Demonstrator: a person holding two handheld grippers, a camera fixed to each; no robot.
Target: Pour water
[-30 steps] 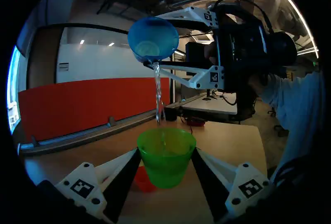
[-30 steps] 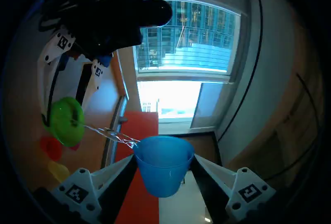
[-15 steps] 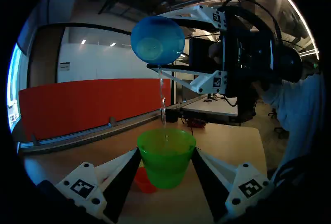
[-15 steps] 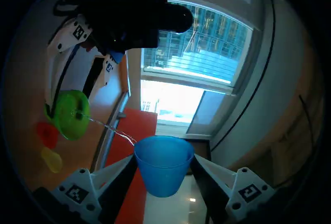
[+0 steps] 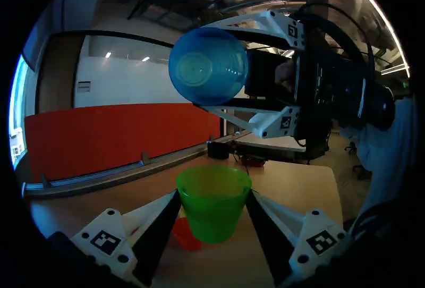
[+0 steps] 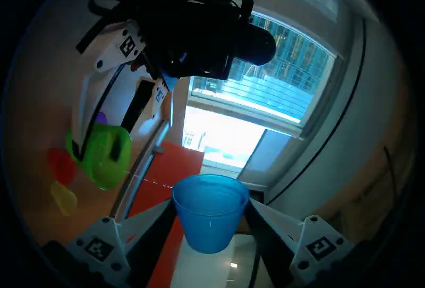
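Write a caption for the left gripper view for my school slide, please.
Left gripper holds a green cup upright; right gripper tilts a blue cup above it.

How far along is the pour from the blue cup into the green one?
Mostly done, it seems: the blue cup in the right tool is tipped on its side above the green cup, its bare bottom showing. In hand: a thin trickle between them; the left tool holds the green cup upright. Left: righting the blue cup and setting both down.
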